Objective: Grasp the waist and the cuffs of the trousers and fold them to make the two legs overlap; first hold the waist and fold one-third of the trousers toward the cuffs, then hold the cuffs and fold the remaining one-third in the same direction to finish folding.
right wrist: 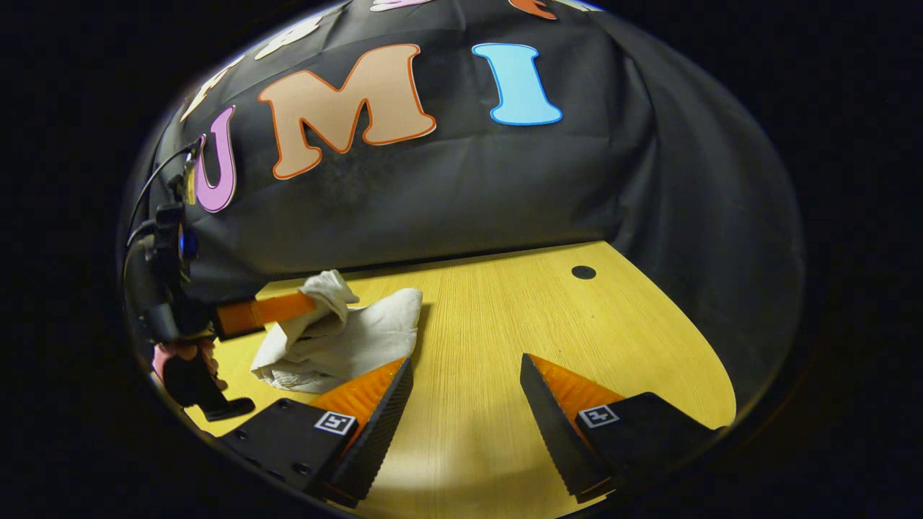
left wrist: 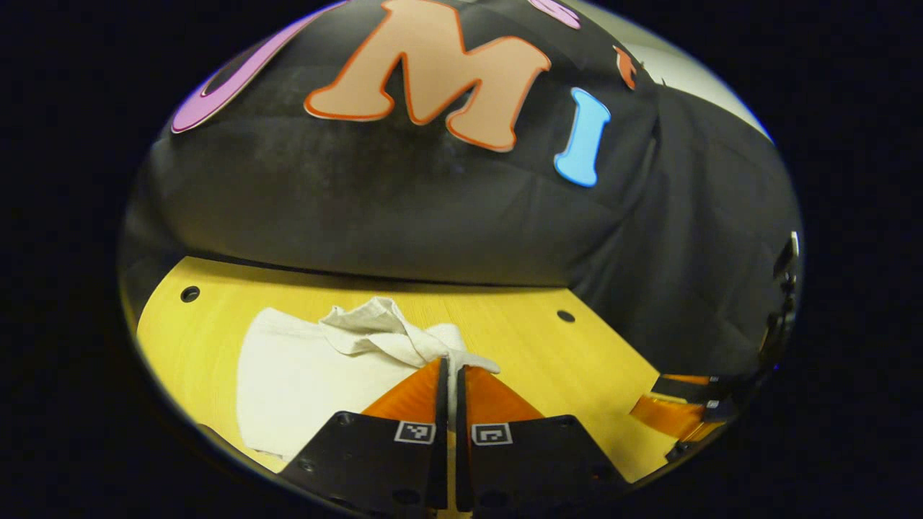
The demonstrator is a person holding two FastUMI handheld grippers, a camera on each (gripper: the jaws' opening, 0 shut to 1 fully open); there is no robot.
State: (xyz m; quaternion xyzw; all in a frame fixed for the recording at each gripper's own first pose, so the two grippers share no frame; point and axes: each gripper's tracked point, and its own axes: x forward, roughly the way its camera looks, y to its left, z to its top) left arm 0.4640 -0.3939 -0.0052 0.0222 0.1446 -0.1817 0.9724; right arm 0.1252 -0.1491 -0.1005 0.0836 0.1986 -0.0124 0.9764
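The left gripper (left wrist: 452, 371) is clenched on an edge of the trousers (left wrist: 303, 367); the right gripper (right wrist: 465, 375) is held released, trousers just left.

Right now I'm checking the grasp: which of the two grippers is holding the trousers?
The left gripper, its fingers shut on a lifted bunch of the trousers. The right gripper hangs open over bare table.
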